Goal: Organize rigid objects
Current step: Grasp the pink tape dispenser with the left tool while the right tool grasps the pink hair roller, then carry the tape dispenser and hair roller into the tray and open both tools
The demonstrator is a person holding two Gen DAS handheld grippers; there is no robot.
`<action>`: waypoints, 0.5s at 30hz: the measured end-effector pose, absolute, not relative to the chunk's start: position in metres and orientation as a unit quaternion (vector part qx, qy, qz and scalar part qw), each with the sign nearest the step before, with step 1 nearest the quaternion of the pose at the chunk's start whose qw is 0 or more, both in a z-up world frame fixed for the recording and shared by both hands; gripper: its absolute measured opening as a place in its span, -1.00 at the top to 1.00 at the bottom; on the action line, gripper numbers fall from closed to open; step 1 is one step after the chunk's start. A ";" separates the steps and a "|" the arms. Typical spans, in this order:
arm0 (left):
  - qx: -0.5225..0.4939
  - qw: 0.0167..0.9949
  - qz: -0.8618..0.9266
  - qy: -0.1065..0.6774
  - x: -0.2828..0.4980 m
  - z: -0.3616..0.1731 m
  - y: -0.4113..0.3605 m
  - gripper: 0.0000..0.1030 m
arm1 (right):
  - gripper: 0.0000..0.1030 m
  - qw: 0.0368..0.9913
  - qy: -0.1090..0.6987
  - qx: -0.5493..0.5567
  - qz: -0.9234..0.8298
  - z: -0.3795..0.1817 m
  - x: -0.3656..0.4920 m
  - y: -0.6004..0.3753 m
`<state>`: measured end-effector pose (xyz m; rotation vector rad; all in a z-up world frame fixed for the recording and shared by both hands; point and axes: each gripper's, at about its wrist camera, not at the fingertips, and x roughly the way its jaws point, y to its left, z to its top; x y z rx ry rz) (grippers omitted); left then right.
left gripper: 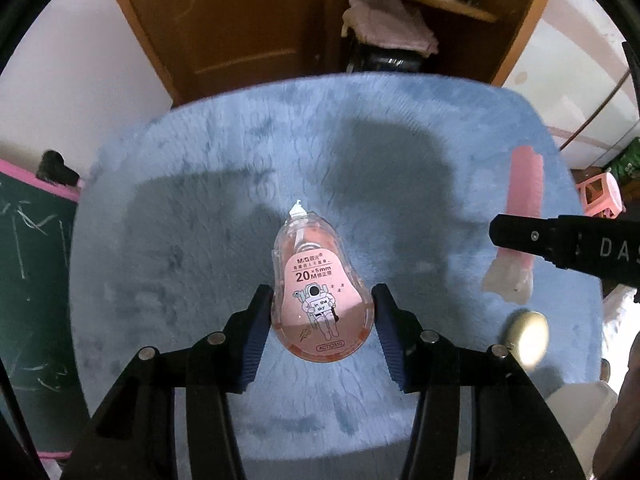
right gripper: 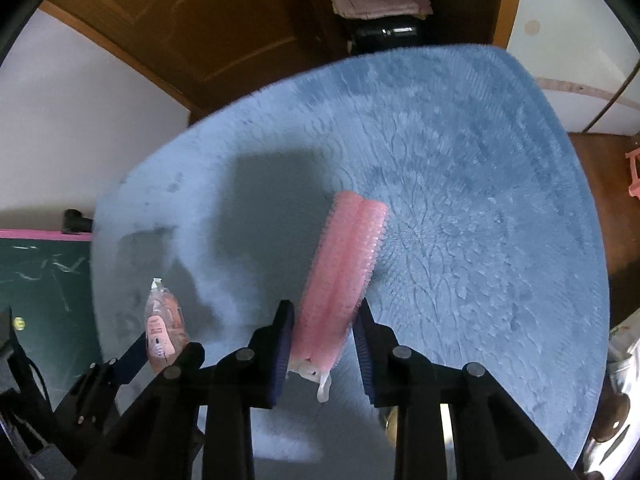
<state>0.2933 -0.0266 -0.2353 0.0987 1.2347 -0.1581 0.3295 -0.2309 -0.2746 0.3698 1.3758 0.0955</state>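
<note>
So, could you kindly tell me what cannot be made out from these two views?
- Round shiny object: left wrist view, washed out by glare; identity unclear.
- Pink hair clip: right wrist view, motion-blurred; its clear end sits behind the right gripper.
- Correction tape: small label print is illegible; whether the left gripper presses it is unclear.

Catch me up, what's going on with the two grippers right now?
Each gripper has one item between its fingers over the blue fluffy mat. The left gripper is closed around a pink correction tape dispenser, tip pointing away. The right gripper is clamped on the near end of a pink bristly hair roller clip. A small round metallic object lies on the mat near the right gripper.
</note>
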 end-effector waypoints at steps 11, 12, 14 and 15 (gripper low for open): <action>0.074 0.846 -0.140 0.509 0.236 -0.150 -0.048 -0.04 | 0.43 0.799 0.570 0.156 0.114 -0.180 0.248 -0.250; 0.074 0.847 -0.149 0.505 0.225 -0.143 -0.050 -0.04 | 0.43 0.801 0.568 0.150 0.117 -0.178 0.235 -0.251; 0.069 0.845 -0.163 0.504 0.215 -0.138 -0.051 -0.04 | 0.43 0.801 0.568 0.142 0.122 -0.173 0.214 -0.253; 0.067 0.843 -0.172 0.506 0.207 -0.136 -0.052 -0.05 | 0.43 0.801 0.569 0.139 0.124 -0.173 0.204 -0.254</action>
